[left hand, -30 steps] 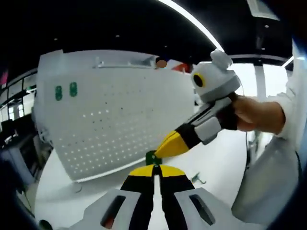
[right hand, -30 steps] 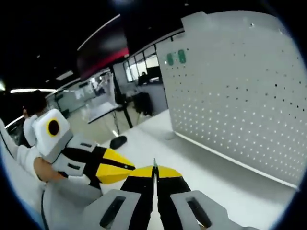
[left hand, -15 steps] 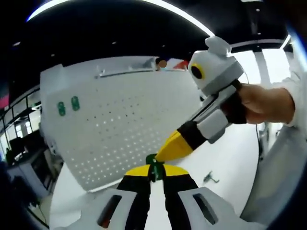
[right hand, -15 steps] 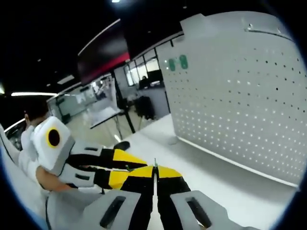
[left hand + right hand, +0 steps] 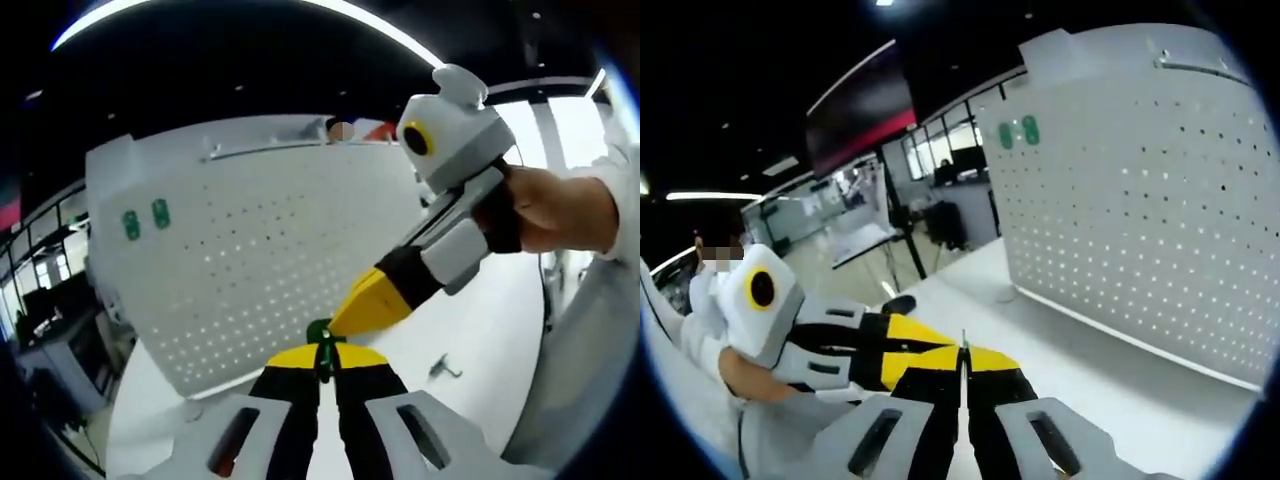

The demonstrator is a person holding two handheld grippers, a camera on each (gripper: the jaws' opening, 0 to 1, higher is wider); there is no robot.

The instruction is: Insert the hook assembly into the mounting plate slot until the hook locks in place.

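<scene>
Green hook assembly (image 5: 321,336) is sitting pinched at the left gripper (image 5: 322,362) fingers' tips, at 6 o'clock below the white perforated mounting plate (image 5: 265,265) standing on the bench (image 5: 480,330). Right gripper (image 5: 963,362), fingers closed on a thin metal pin (image 5: 963,345), is pressing closer to the hook assembly than a second ago.

Lighting: bright on white counter (image 5: 480,330) and pegboard (image 5: 260,260); ceiling dark. Source: long ceiling light strips (image 5: 380,30), curved by fisheye. Window (image 5: 560,130) at far right overexposed. Pegboard holes glow, backlit. Straight lines bow near edges. Slight softness overall; near hand-held gripper bodies slightly blurred.
</scene>
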